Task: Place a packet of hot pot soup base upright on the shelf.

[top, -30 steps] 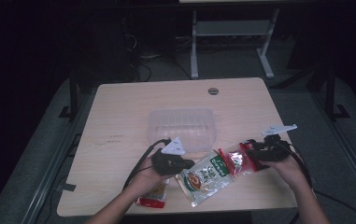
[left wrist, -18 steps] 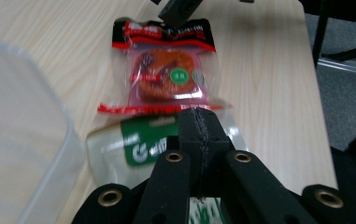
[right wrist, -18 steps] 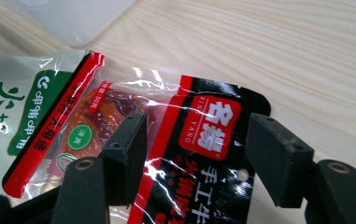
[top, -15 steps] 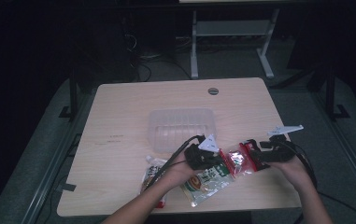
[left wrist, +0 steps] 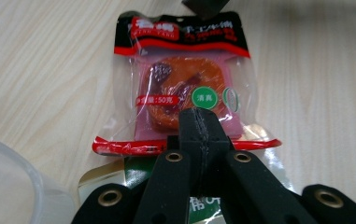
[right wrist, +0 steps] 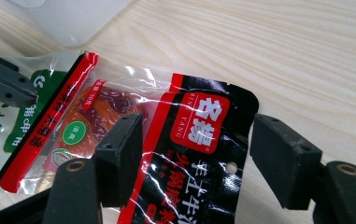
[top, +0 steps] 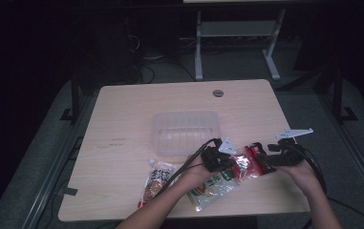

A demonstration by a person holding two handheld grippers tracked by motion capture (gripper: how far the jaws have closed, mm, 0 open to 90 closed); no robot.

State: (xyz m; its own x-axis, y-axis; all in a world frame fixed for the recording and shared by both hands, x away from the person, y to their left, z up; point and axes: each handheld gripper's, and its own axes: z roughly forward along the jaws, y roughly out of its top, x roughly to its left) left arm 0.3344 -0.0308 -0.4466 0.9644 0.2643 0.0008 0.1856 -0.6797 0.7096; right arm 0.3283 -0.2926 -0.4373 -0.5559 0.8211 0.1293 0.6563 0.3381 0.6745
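a clear plastic tray (top: 187, 132) sat empty near the middle of the surface (top: 122, 109), just behind both tools. a green-and-white packet (top: 211, 187) lay near the front edge, its upper end tucked under the red packet (top: 245, 164), and a third small snack packet (top: 156, 179) lay further toward the front left corner. the left tool (top: 223, 161) was clenched, its jaws pressed together with nothing between them, the tip resting over the red packet's lower edge (left wrist: 185, 112). the right tool (top: 262, 159) was released, its jaws having just been opening, standing either side of the packet's black top end (right wrist: 199, 140) without pressing it. the surface was pale wood with a round cable hole (top: 218, 92) near the back edge; the room around was dark, with a metal frame (top: 232, 33) behind.
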